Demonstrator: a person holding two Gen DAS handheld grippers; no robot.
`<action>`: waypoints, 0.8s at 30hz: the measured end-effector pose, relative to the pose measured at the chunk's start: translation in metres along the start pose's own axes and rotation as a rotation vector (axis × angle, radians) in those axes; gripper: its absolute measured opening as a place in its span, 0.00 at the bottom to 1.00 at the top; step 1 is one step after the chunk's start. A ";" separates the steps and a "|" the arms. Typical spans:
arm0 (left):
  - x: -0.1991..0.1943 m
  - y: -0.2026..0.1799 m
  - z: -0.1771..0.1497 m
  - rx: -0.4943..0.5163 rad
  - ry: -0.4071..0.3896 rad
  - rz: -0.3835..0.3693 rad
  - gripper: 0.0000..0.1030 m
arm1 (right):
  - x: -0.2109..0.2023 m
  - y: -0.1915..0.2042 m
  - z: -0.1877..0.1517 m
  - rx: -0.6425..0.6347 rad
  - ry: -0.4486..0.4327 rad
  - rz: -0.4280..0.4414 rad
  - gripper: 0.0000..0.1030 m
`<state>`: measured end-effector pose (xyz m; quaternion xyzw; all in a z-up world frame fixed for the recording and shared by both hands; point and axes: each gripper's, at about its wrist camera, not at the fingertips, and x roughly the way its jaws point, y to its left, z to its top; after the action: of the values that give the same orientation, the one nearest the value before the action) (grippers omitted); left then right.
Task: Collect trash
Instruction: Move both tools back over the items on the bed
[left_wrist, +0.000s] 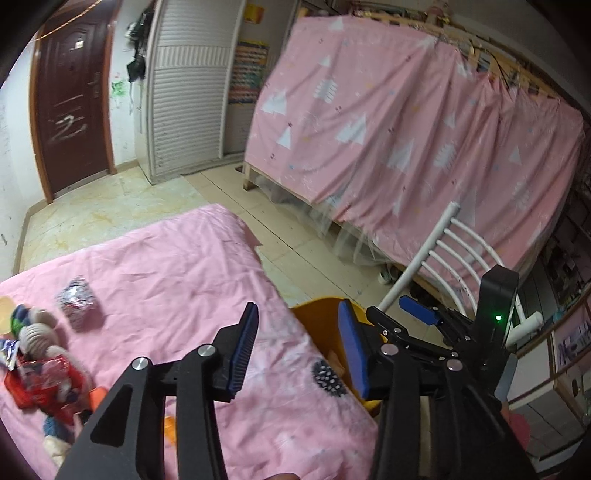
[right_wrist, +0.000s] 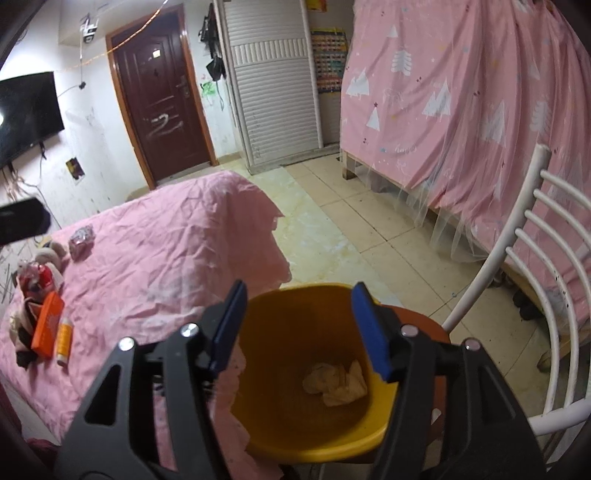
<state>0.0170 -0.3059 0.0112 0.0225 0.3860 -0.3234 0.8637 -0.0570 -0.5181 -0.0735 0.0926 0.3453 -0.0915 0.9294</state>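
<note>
Crumpled beige paper (right_wrist: 334, 384), wadded. Lies in yellow bin (right_wrist: 280, 435). Left gripper (left_wrist: 295, 350) and right gripper (right_wrist: 299, 328): jaws spread, empty.

Home bedroom: pink-sheeted bed (right_wrist: 155, 236), wall TV (right_wrist: 29, 114), louvered wardrobe (right_wrist: 273, 92), door (right_wrist: 162, 107).

No text can be read; the scrawl on the brown door (right_wrist: 162, 96) is illegible.

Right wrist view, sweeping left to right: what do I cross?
TV → orange box → crumpled foil wrapper → brown door → yellow bin holding crumpled tissue → white chair.
</note>
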 end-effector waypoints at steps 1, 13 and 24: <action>-0.005 0.004 -0.001 -0.006 -0.009 0.000 0.37 | 0.000 0.003 0.001 -0.005 -0.003 0.001 0.55; -0.055 0.055 -0.014 -0.076 -0.090 0.034 0.45 | -0.015 0.057 0.014 -0.097 -0.031 0.001 0.63; -0.096 0.117 -0.040 -0.160 -0.139 0.073 0.45 | -0.023 0.116 0.024 -0.181 -0.056 0.037 0.80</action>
<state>0.0111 -0.1499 0.0244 -0.0551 0.3488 -0.2605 0.8986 -0.0326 -0.4094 -0.0279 0.0119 0.3241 -0.0452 0.9449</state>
